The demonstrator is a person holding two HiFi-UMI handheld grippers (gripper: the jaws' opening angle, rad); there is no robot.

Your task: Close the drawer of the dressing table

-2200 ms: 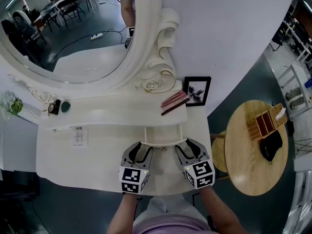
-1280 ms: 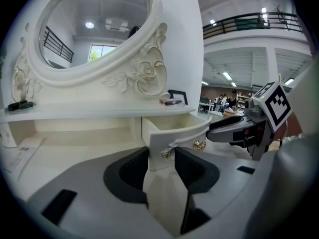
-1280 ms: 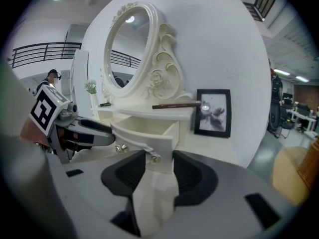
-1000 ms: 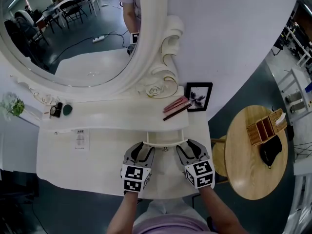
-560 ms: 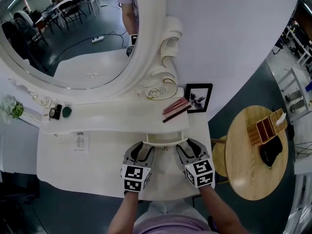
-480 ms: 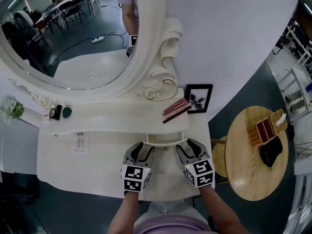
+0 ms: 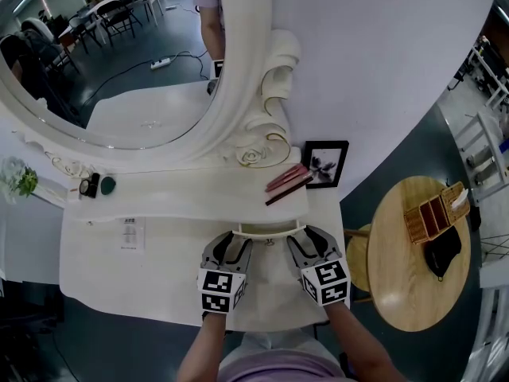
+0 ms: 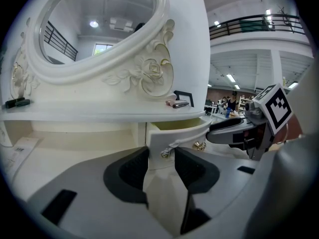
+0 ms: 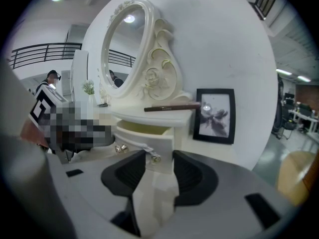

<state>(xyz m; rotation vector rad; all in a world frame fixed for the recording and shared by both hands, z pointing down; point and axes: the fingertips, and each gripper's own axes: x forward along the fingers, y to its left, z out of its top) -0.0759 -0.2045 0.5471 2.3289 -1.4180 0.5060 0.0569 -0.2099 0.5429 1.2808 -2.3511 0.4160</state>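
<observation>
While partly pulled out beneath the mirror shelf, drawer point(image 7: 269, 230) sits at the middle of the white surface point(image 7: 159, 255). 2 claws at its front: left claw point(image 7: 236, 239), right claw point(image 7: 301, 237). Each is released, with 1 drawer corner between its parted jaws.

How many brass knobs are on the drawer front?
2, both on the drawer front: one brass knob before the left gripper, another toward the right gripper. None seem hidden.

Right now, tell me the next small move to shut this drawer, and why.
Probably push the left hand-held gripper and right hand-held gripper evenly forward: the drawer stands part open, with their open jaws at either end of its front.
</observation>
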